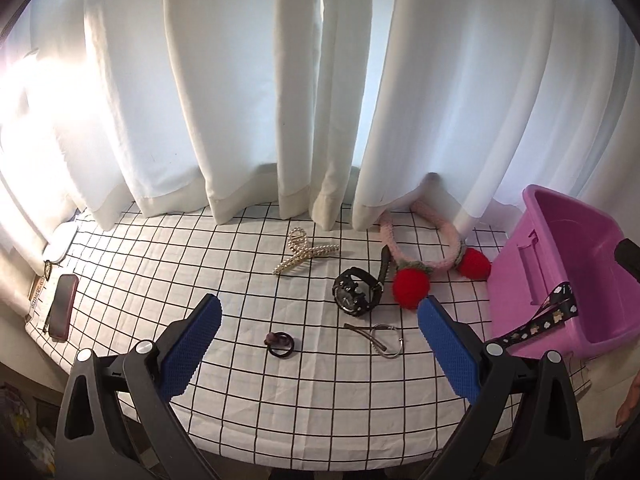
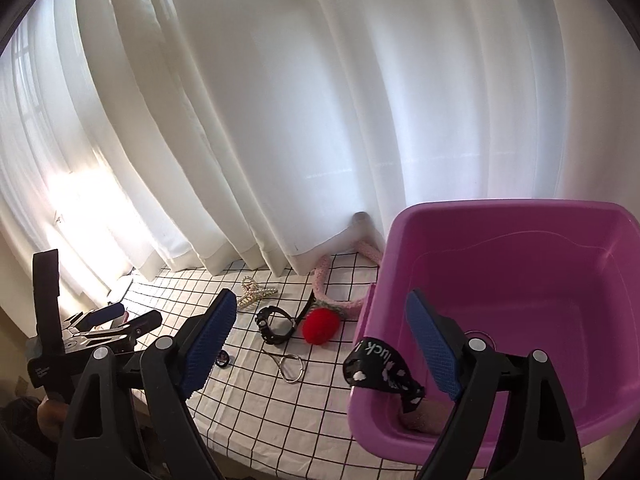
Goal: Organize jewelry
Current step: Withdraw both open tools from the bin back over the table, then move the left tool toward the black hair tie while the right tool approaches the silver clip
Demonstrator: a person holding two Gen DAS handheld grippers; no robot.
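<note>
On the checked cloth lie a pearl claw clip (image 1: 303, 256), a black watch (image 1: 356, 290), a pink knitted headband with red pompoms (image 1: 412, 282), a thin wire bangle (image 1: 380, 338) and a dark hair tie (image 1: 281, 345). A purple bin (image 2: 516, 300) stands at the right; a black printed ribbon (image 2: 380, 370) drapes over its front rim. My left gripper (image 1: 320, 322) is open and empty, above the hair tie and bangle. My right gripper (image 2: 320, 336) is open and empty by the bin's near rim. The watch (image 2: 276, 324) and bangle (image 2: 290, 366) also show there.
White curtains (image 1: 260, 92) hang along the table's back edge and cover part of the headband. A phone in a red case (image 1: 62, 306) and small items lie at the far left edge. The table's front edge is just below my grippers.
</note>
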